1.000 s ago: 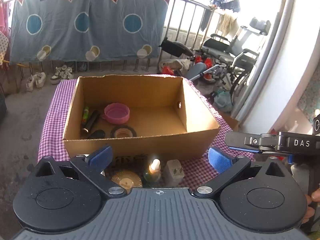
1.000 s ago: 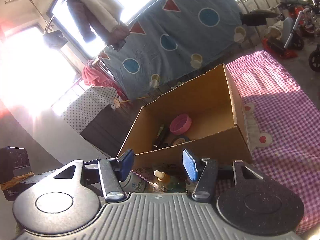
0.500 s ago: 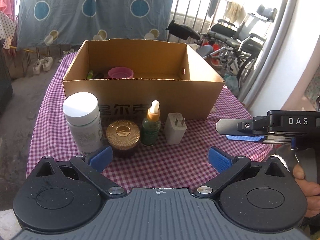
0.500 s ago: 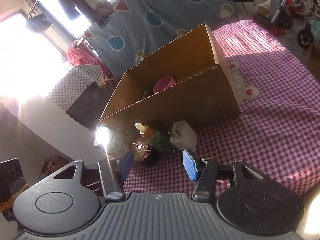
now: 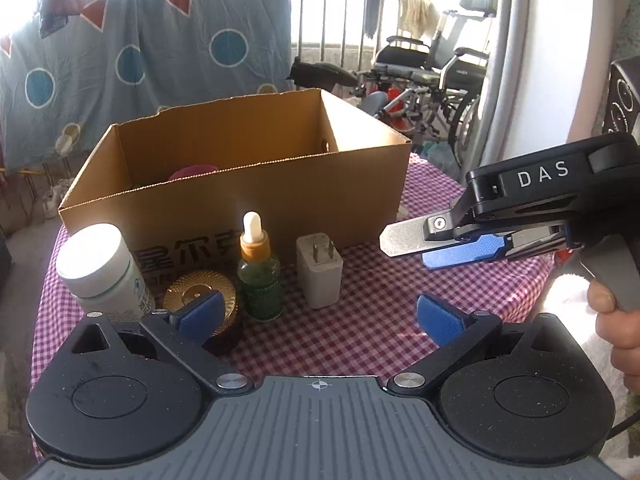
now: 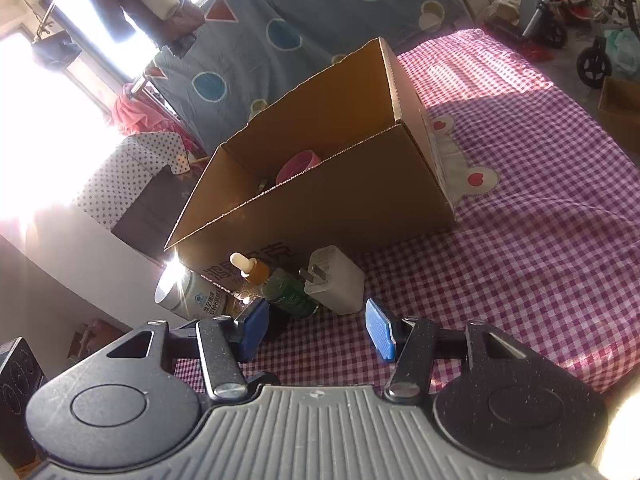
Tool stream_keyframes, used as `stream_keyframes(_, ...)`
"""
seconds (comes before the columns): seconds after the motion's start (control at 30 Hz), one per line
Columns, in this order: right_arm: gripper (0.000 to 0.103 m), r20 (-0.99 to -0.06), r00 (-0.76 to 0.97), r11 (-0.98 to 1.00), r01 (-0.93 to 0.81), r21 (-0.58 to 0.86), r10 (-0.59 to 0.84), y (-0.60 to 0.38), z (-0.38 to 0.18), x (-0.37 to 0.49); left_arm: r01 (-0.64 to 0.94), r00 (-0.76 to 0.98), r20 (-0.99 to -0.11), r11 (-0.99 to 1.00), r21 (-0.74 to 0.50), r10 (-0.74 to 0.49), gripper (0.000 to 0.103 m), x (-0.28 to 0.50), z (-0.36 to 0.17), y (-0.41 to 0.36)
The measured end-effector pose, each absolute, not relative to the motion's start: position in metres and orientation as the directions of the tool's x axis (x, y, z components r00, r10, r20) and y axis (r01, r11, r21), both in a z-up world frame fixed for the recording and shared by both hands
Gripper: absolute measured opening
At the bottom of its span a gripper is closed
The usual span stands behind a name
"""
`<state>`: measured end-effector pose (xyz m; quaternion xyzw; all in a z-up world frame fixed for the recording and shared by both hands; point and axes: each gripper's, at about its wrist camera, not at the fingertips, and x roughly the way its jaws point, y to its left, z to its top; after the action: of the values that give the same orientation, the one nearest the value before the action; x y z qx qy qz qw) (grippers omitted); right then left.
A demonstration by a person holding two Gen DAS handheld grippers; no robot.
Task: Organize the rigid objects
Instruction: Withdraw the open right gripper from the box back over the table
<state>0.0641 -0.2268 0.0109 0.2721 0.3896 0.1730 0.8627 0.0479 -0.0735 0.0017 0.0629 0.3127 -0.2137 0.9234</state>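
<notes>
An open cardboard box (image 5: 240, 184) stands on the checked tablecloth; a pink bowl (image 6: 298, 166) lies inside. In front of it stand a white pill bottle (image 5: 102, 268), a gold-lidded jar (image 5: 200, 294), a green dropper bottle (image 5: 258, 276) and a white plug adapter (image 5: 319, 274). My left gripper (image 5: 320, 316) is open and empty, just short of this row. My right gripper (image 6: 316, 328) is open and empty, close in front of the dropper bottle (image 6: 280, 284) and adapter (image 6: 336, 280); it also shows in the left wrist view (image 5: 460, 240), right of the adapter.
The purple checked tablecloth (image 6: 540, 240) spreads out right of the box. A wheelchair (image 5: 432, 76) and railing stand behind the table. A blue patterned blanket (image 5: 120, 60) hangs at the back. A dotted cloth-covered cabinet (image 6: 132, 176) stands to the left.
Both grippers have drawn back and dropped from above the box to table level in front of the row of objects. The right gripper has opened wider.
</notes>
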Motion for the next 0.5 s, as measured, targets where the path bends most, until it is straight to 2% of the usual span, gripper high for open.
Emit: stream_keyframes(0.5,0.057,-0.587,0.624,0.776,-0.05,0.629,0.517,-0.234,-0.004,0.095,0.501,0.725,-0.593,0.859,0.105,-0.35,0.101,0.058,-0.024,-0.108)
